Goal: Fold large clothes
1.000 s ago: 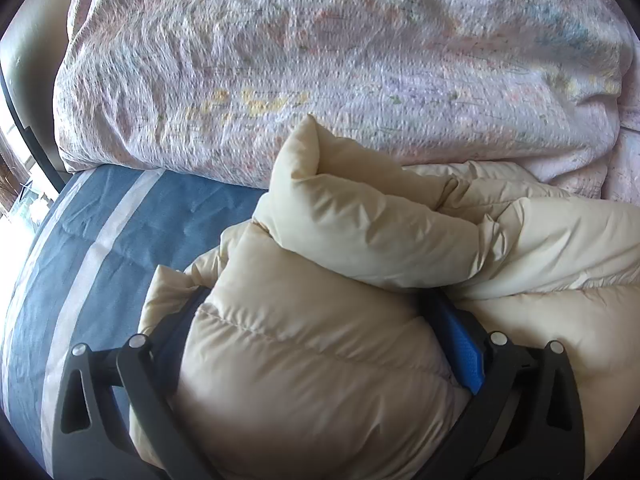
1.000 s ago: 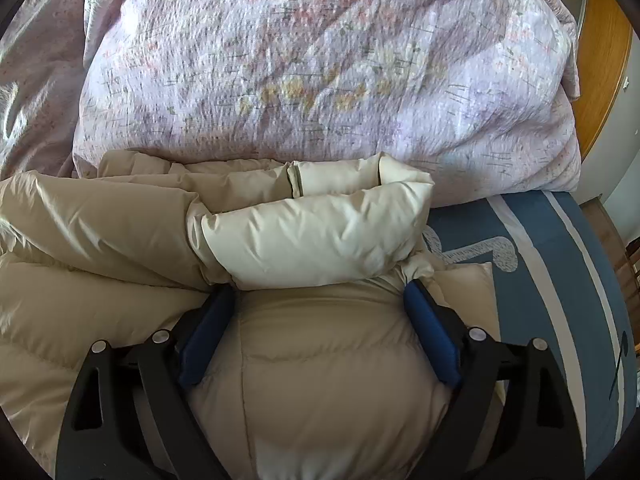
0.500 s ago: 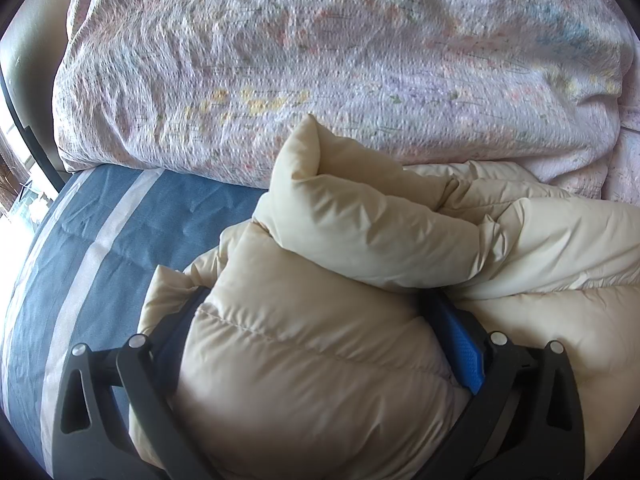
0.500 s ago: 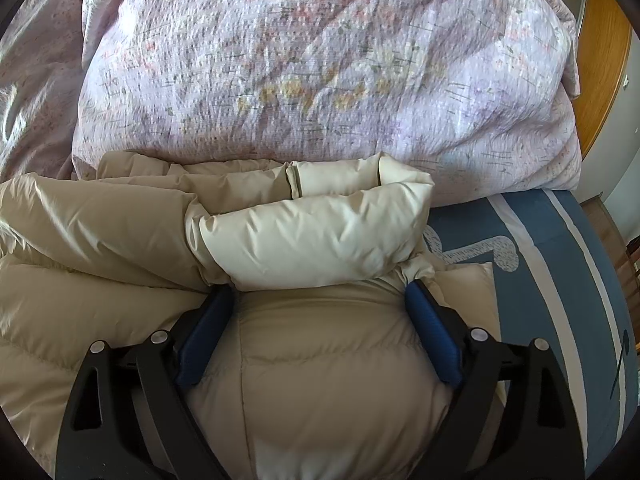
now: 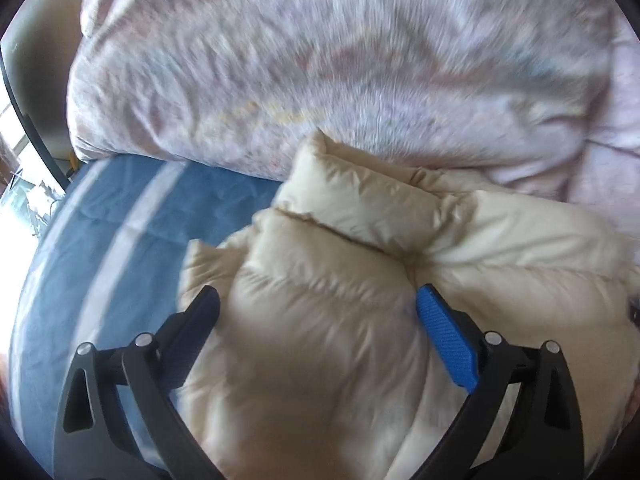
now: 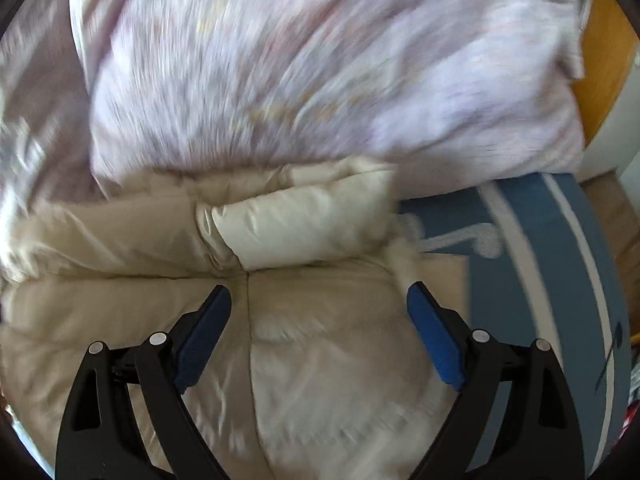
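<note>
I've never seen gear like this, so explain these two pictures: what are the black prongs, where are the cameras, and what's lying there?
Each picture comes from a camera on a hand-held gripper, looking along its two blue-padded black fingers. The left gripper and the right gripper are both open over a puffy beige down jacket, folded on a blue bedsheet with white stripes. Behind lies a bundled pale floral duvet. Neither gripper clamps anything. Both pictures are motion-blurred.

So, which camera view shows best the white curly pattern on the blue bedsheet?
The right wrist view shows it best: the white curly pattern lies on the blue bedsheet, just right of the beige puffer jacket, though motion blur softens it. The left wrist view shows only blue sheet with plain pale stripes, not the pattern.
</note>
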`<control>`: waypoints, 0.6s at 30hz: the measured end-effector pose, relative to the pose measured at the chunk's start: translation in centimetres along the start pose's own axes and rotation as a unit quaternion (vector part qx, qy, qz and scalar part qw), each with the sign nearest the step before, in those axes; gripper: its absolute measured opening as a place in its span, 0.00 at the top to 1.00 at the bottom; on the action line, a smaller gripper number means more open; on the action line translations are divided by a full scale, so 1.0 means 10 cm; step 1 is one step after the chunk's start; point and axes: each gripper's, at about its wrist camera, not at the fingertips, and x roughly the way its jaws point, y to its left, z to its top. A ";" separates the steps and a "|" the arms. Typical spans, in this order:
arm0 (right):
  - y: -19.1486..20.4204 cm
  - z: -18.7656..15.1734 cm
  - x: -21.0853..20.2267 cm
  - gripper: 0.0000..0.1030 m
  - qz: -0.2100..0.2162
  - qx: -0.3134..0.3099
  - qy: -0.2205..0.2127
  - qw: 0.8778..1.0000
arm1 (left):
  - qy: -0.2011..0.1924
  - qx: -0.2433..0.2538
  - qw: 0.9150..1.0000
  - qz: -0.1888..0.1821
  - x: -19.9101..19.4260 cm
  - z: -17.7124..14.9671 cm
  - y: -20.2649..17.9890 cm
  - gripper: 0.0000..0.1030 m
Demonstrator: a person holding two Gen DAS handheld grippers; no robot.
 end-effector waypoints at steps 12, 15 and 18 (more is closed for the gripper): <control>-0.75 -0.36 -0.29 0.08 0.041 0.091 0.068 0.993 | 0.043 -0.019 0.999 -0.019 -0.42 -0.49 0.64 0.05; -0.92 -0.59 -0.25 0.08 0.071 0.141 0.100 0.982 | 0.062 -0.043 0.997 -0.033 -0.43 -0.65 0.67 0.08; -0.98 -0.84 -0.23 0.08 0.098 0.175 0.120 0.972 | 0.083 -0.058 0.994 -0.049 -0.41 -0.81 0.70 0.14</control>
